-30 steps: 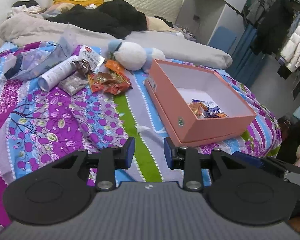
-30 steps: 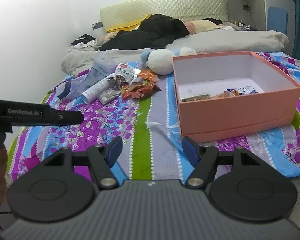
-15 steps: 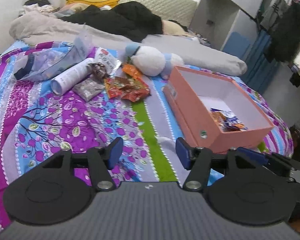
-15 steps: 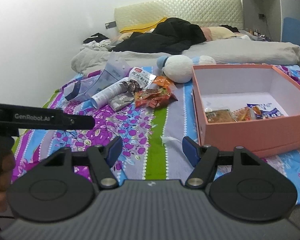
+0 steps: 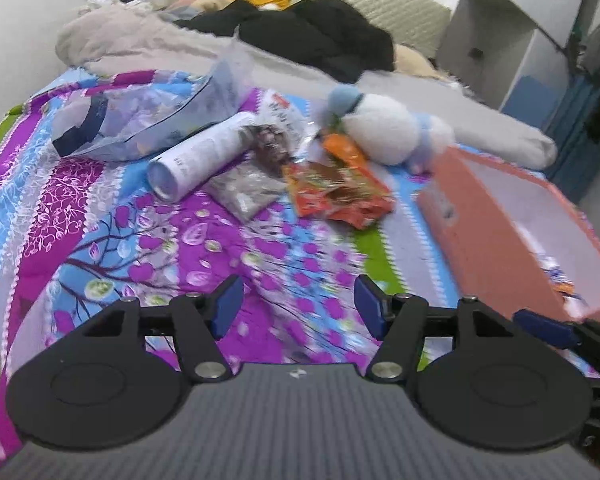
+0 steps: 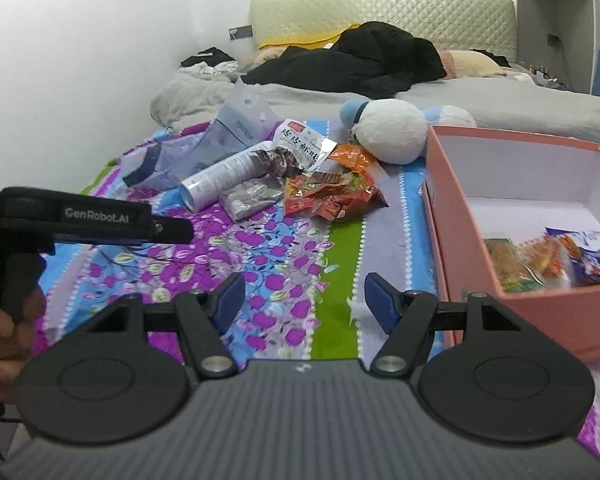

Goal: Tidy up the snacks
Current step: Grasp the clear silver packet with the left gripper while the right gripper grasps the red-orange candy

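Observation:
A pile of snacks lies on the patterned bedspread: orange packets (image 5: 336, 192) (image 6: 332, 196), a silver packet (image 5: 246, 190) (image 6: 250, 198), a white packet with a red label (image 5: 282, 120) (image 6: 300, 144) and a white tube (image 5: 200, 156) (image 6: 224, 176). A pink box (image 5: 496, 240) (image 6: 436, 220) to the right holds several snack packets (image 6: 540, 260). My left gripper (image 5: 298, 302) hovers open over the bedspread, short of the pile, nothing between its fingers. My right gripper (image 6: 304, 300) is open too, empty, beside the box's near left corner.
A white and blue plush toy (image 5: 384, 132) (image 6: 388, 132) sits behind the pile. A clear blue bag (image 5: 140, 120) (image 6: 236, 132) lies at the far left. Grey bedding and black clothes cover the far bed. A hand (image 6: 4, 328) holds the left gripper's body (image 6: 92, 216).
The left jaws have widened from a narrow gap. Both grippers have moved left and lower toward the snack pile, so the pink box has slid to the right in both views.

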`<move>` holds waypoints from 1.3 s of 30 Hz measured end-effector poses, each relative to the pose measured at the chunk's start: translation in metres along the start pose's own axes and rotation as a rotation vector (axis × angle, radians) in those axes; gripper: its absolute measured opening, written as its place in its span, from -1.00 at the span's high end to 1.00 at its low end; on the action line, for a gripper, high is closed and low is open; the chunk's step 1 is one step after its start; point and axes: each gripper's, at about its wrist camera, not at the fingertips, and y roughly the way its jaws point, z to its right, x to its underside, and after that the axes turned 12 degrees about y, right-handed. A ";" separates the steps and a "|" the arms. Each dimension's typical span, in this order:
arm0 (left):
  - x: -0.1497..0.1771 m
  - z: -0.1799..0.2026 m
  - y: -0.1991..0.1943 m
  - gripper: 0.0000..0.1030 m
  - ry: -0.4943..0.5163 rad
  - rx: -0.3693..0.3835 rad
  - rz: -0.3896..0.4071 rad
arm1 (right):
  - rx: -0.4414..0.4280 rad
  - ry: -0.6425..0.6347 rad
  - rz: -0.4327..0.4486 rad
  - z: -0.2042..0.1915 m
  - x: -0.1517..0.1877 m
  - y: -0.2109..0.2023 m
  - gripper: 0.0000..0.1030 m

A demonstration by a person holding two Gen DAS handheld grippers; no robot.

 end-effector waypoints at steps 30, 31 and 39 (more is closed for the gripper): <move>-0.042 -0.049 0.185 0.18 0.095 -0.110 -0.048 | 0.098 0.425 -0.057 0.050 -0.068 0.221 -0.32; -0.042 -0.050 0.184 0.26 0.084 -0.106 -0.045 | 0.094 0.444 -0.077 0.051 -0.068 0.225 -0.32; -0.039 -0.052 0.164 0.48 0.036 -0.085 -0.033 | 0.103 0.422 -0.108 0.046 -0.071 0.215 0.20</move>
